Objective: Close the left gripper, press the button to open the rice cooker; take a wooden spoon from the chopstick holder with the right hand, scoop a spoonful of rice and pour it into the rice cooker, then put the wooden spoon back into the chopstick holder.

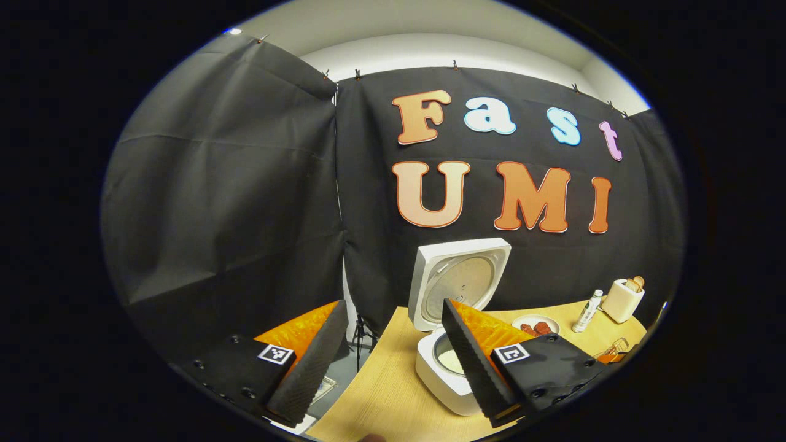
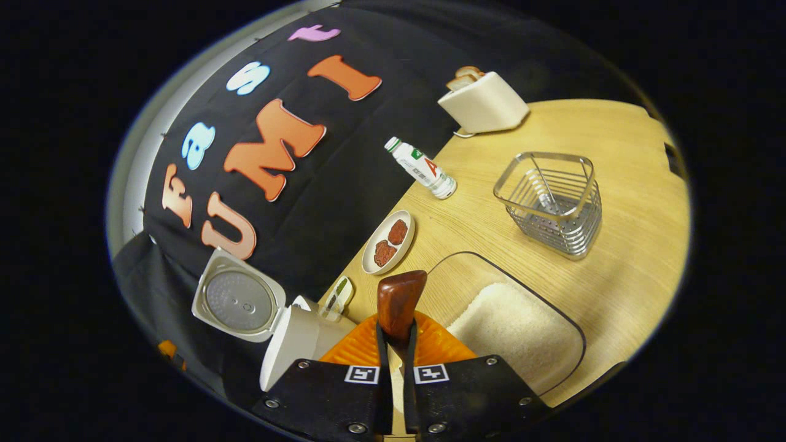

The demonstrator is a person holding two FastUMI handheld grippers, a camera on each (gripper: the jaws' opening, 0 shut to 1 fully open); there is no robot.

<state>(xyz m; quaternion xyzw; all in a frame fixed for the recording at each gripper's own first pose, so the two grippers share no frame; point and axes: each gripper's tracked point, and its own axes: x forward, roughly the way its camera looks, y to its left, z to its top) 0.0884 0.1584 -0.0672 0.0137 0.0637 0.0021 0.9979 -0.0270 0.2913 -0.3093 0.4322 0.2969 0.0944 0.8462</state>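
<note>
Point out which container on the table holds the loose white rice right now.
The clear glass dish nearest the right gripper holds a heap of rice. The wire chopstick holder stands empty; the small plate carries reddish-brown pieces.

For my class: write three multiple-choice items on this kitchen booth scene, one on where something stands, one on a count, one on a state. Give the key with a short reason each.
1. Where is the wire chopstick holder?
A. on the wooden table
B. inside the rice cooker
C. on the toaster

2. How many dark red pieces lie on the small plate?
A. one
B. two
C. four

3. What state is the rice cooker lid in?
A. shut
B. raised open
C. lying on the table

Key: 1 A, it stands on bare tabletop near the rice tray. 2 B, two pieces show in the right gripper view. 3 B, the lid stands up behind the pot.
</note>
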